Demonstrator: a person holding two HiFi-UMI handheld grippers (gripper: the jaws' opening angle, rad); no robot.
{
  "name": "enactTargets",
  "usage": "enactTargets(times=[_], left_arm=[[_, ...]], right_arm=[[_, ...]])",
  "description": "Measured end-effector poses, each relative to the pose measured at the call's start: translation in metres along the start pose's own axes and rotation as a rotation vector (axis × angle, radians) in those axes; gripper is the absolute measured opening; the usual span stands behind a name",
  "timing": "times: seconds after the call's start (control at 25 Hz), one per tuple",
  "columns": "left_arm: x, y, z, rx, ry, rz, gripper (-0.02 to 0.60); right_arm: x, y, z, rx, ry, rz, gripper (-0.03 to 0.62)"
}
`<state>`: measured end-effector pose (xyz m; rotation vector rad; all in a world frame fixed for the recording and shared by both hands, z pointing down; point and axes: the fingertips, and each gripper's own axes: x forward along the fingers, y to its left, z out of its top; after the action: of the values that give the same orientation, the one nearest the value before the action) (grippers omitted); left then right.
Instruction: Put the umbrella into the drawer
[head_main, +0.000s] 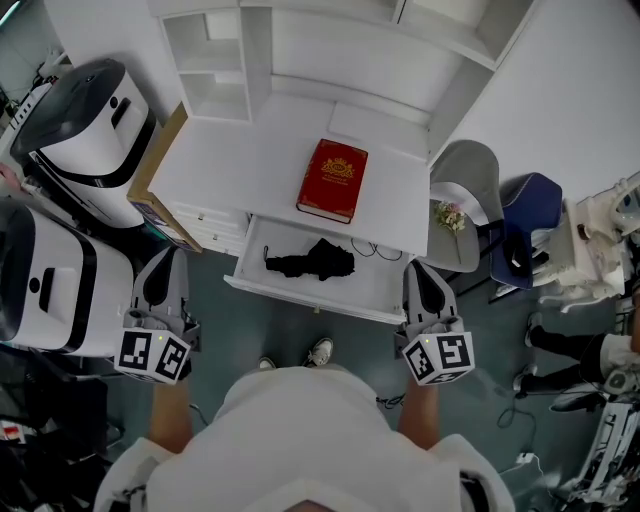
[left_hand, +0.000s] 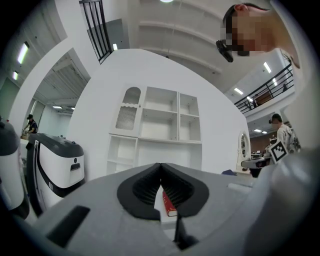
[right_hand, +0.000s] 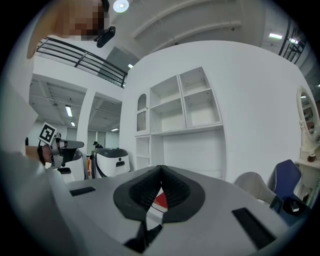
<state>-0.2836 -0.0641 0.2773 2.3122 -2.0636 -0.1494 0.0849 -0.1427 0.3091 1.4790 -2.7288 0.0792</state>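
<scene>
A folded black umbrella (head_main: 312, 261) lies inside the open white drawer (head_main: 372, 298) under the desk top. A red book (head_main: 333, 180) rests on the desk (head_main: 225, 165) just behind the drawer. My left gripper (head_main: 170, 256) hangs at the drawer's left end, shut and holding nothing. My right gripper (head_main: 416, 270) is at the drawer's right end, also shut and holding nothing. In the left gripper view the left gripper (left_hand: 161, 167) has its jaws meeting, with the red book (left_hand: 168, 205) showing below them. The right gripper (right_hand: 161, 168) likewise shows closed jaws, with the book (right_hand: 160, 201) beyond.
Two white machines with dark tops (head_main: 85, 125) (head_main: 45, 280) stand at the left beside a cardboard box (head_main: 158, 190). A grey chair (head_main: 470, 175) and a blue chair (head_main: 528, 225) stand to the right of the desk. A white shelf unit (head_main: 300, 45) rises behind it.
</scene>
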Motion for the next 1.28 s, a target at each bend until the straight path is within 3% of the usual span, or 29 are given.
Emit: enactTargets(times=[1.28], left_arm=[[0.025,-0.032,-0.025,-0.025,0.056,-0.11,0.014]], right_arm=[[-0.018,-0.01,-0.018,0.008,0.036,-0.057,0.002]])
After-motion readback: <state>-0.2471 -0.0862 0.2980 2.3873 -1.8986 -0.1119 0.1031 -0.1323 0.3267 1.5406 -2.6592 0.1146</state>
